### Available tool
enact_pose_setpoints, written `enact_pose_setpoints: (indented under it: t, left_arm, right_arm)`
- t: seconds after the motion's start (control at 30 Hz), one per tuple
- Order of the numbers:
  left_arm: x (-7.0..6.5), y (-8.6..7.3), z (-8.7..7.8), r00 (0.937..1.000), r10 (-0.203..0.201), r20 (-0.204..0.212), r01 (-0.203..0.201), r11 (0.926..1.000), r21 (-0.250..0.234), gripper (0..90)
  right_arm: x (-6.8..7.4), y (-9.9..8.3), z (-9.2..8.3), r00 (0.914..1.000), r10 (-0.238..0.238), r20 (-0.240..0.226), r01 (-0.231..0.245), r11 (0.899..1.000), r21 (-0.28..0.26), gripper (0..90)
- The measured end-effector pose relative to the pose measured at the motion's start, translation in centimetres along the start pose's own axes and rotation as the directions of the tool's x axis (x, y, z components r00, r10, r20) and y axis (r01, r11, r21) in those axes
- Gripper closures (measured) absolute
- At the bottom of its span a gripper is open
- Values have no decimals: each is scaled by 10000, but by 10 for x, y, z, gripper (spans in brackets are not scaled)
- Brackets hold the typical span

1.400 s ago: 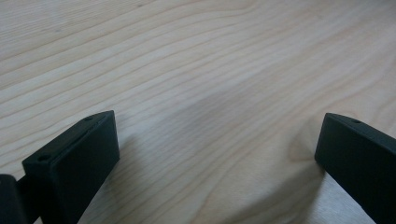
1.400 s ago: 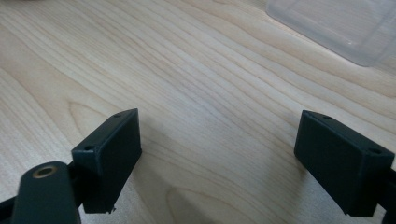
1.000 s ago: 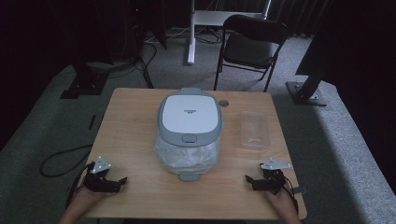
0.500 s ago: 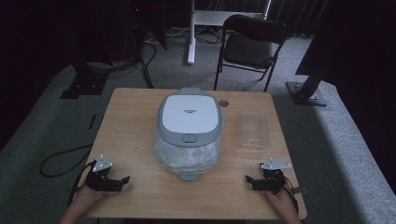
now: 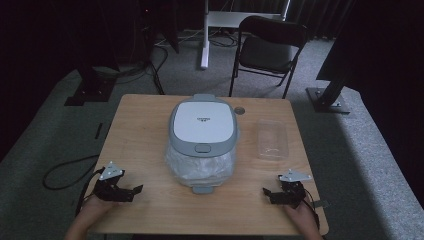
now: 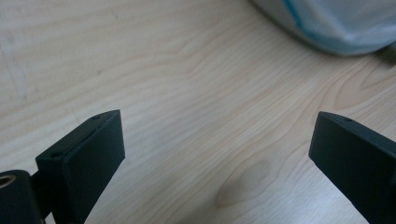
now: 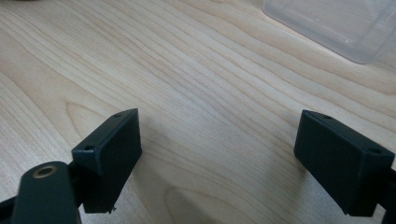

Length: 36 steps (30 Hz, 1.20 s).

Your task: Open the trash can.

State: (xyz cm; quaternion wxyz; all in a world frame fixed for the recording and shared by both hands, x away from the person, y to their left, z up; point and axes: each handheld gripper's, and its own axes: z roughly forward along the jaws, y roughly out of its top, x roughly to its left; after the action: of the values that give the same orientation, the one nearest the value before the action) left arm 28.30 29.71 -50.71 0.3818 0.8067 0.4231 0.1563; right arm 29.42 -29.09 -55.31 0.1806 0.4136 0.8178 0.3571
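wooden table (image 5: 145, 135) carries a grey-and-white rice cooker (image 5: 203, 122) at its centre, lid down, with a clear plastic bag (image 5: 200, 165) bunched against its 6 o'clock side; bag touches the cooker body; clear plastic container (image 5: 272, 139) lies at 3 o'clock of the cooker, apart from it; left gripper (image 5: 131, 192) rests on the table at about 8 o'clock of the cooker, jaws spread wide with bare wood between them, holding nothing; in the left gripper view the bag (image 6: 336, 23) shows at 1 o'clock, well ahead of the jaws; right gripper (image 5: 269, 194) rests at about 4 o'clock of the cooker, jaws likewise wide apart and empty; in the right gripper view the container (image 7: 336, 25) sits at 1 o'clock, apart from the jaws; black chair (image 5: 270, 47) stands beyond the table at 12 o'clock
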Motion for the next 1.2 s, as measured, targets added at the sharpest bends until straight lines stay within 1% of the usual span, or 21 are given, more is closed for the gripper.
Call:
enact_pose_setpoints:
  t: [0.17,0.2,0.23,0.27,0.3,0.37,0.4,0.43,0.47,0.5,0.53,0.6,0.7,0.8,0.83,0.87,0.9,1.0,1.07,1.1,1.2]
  left_arm:
    - [-5,11,-7,9999,101,138,-98,9998,-181,44]
    - [-9,17,-11,9995,290,86,-288,9992,-264,44]
    - [-9,17,-11,9995,290,86,-288,9992,-264,44]
    - [-12,23,-14,9988,481,65,-479,9984,-309,44]
    - [-12,23,-14,9988,481,65,-479,9984,-309,44]
    - [-15,34,-18,9975,675,209,-667,9970,-393,44]
    - [-15,34,-18,9975,675,209,-667,9970,-393,44]
    - [-18,43,-19,9965,813,172,-803,9955,-496,44]
    - [-18,43,-19,9965,813,172,-803,9955,-496,45]
    - [-19,51,-21,9952,948,259,-929,9935,-662,45]
    - [-19,51,-21,9952,948,259,-929,9935,-662,45]
    - [-24,62,-25,9926,1184,281,-1156,9897,-848,45]
    - [-27,67,-26,9908,1316,317,-1282,9874,-928,45]
    - [-32,75,-31,9882,1425,571,-1347,9833,-1224,45]
    - [-34,81,-34,9868,1489,641,-1389,9804,-1398,44]
    - [-34,81,-34,9868,1489,641,-1389,9804,-1398,45]
    - [-36,87,-37,9851,1519,808,-1379,9778,-1577,45]
    - [-38,92,-40,9838,1571,866,-1407,9751,-1713,44]
    - [-42,98,-43,9833,1644,786,-1471,9707,-1900,45]
    - [-45,102,-45,9809,1701,946,-1479,9673,-2061,44]
    - [-52,109,-47,9760,1947,979,-1705,9619,-2136,44]
  right_arm:
    - [0,0,0,10000,12,0,-12,10000,6,142]
    - [0,0,0,10000,13,0,-13,10000,5,142]
    - [0,0,0,10000,13,0,-13,10000,5,142]
    - [0,0,0,10000,16,-1,-16,10000,3,142]
    - [0,0,0,10000,14,-3,-14,10000,1,142]
    - [0,0,0,10000,24,-2,-24,10000,3,142]
    - [0,0,0,10000,28,-2,-28,10000,16,142]
    - [0,0,0,10000,22,-3,-22,10000,14,142]
    - [0,0,0,10000,22,-3,-22,10000,14,142]
    - [0,0,0,10000,29,-2,-29,10000,17,142]
    - [0,0,0,10000,29,-2,-29,10000,17,142]
    - [0,0,0,10000,28,-2,-28,10000,18,142]
    - [0,0,0,10000,34,0,-34,10000,14,142]
    - [0,0,0,10000,52,12,-52,10000,17,142]
    - [0,0,0,10000,53,14,-53,10000,17,142]
    - [0,0,0,10000,53,14,-53,10000,17,142]
    - [0,0,0,10000,55,16,-55,10000,19,142]
    - [0,0,0,10000,58,19,-58,10000,17,142]
    - [0,0,0,10000,67,26,-67,10000,19,142]
    - [0,0,0,10000,70,32,-70,10000,20,142]
    - [0,0,0,10000,76,36,-76,10000,19,142]
